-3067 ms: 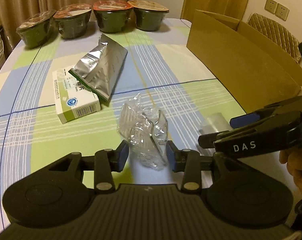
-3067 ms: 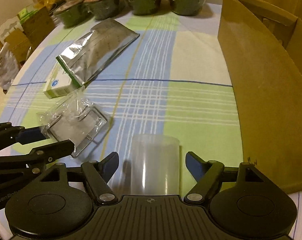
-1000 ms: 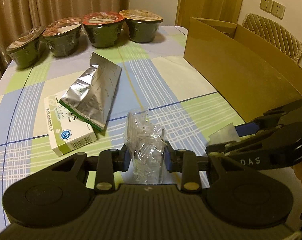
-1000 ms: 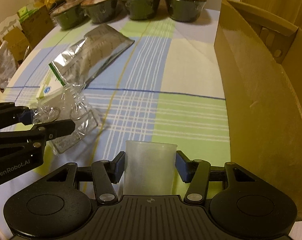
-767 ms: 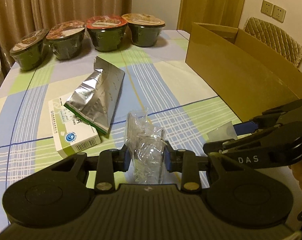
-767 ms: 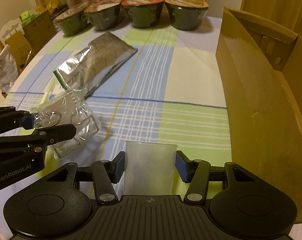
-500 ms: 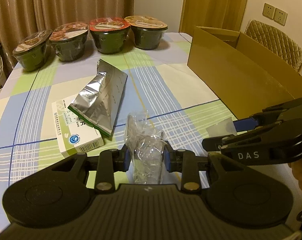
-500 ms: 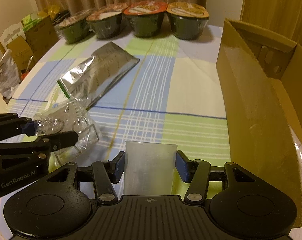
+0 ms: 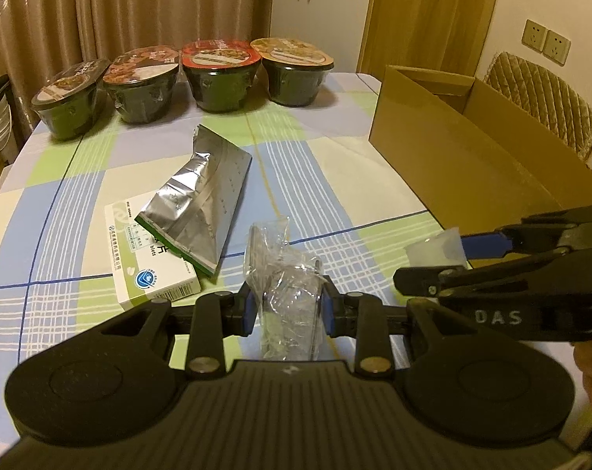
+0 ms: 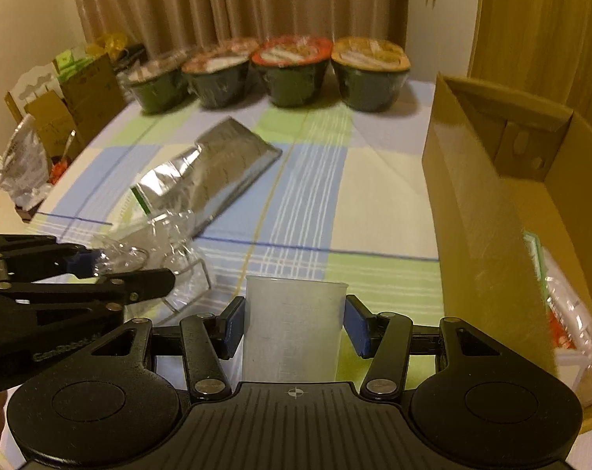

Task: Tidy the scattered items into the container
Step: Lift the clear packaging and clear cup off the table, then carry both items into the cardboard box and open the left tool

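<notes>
The left gripper (image 9: 287,310) was closed on a crinkled clear plastic package (image 9: 284,274), its blue pads pressed against both sides, holding it above the checked counter (image 9: 335,180). The right gripper (image 10: 294,321) was clamped on a translucent plastic cup (image 10: 292,329), upright between its pads, narrowed only to the cup's width. The two grippers sat side by side, near the open cardboard box (image 9: 452,156) at the right, which already held some wrapped items. A silver foil pouch (image 9: 206,199) lay partly over a white medicine box (image 9: 147,270) on the counter. Four lidded bowls (image 9: 217,74) lined the far edge.
</notes>
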